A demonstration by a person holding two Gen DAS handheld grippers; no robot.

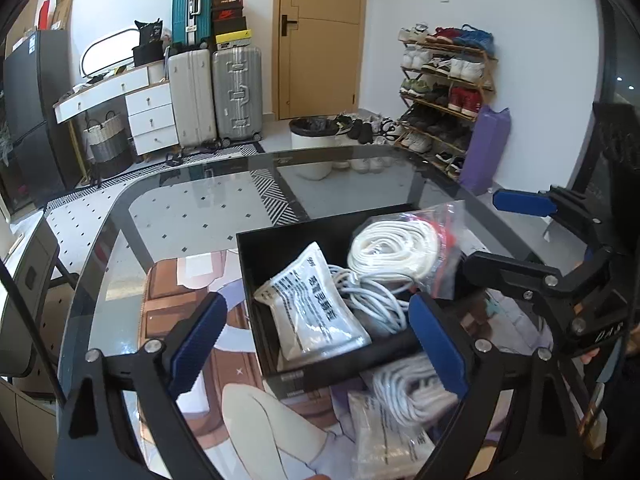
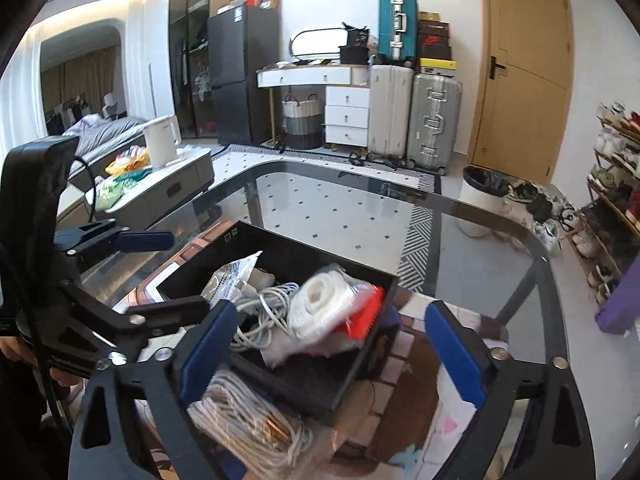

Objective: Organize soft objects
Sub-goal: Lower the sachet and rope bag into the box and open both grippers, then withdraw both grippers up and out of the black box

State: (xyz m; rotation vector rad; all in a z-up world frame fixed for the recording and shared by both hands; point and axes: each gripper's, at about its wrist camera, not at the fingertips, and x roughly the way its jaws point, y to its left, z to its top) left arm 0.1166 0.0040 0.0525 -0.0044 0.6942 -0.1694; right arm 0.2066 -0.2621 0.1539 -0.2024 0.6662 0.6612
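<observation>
Left wrist view shows your left gripper (image 1: 320,340) wide open, empty, over the box (image 1: 256,256); your right gripper (image 2: 332,352) likewise. Drop-off looks done, so next reach toward yourself for the cable (image 2: 248,420) beneath the jaws.

Readable marks are few, all placed relative to the black box (image 1: 256,264) on the glass table.

Inside the box, at its left: a white pouch (image 1: 316,308) printed with black Chinese characters in one large line plus smaller lines; too small to read for certain.

Far behind the box, against the back wall: stacked shoe boxes (image 1: 229,16); one dark box carries a red swoosh logo (image 2: 434,43). Lettering on the other boxes is illegible.

On the box's far wall, right wrist view: a small white mark (image 2: 231,236), unreadable.
</observation>
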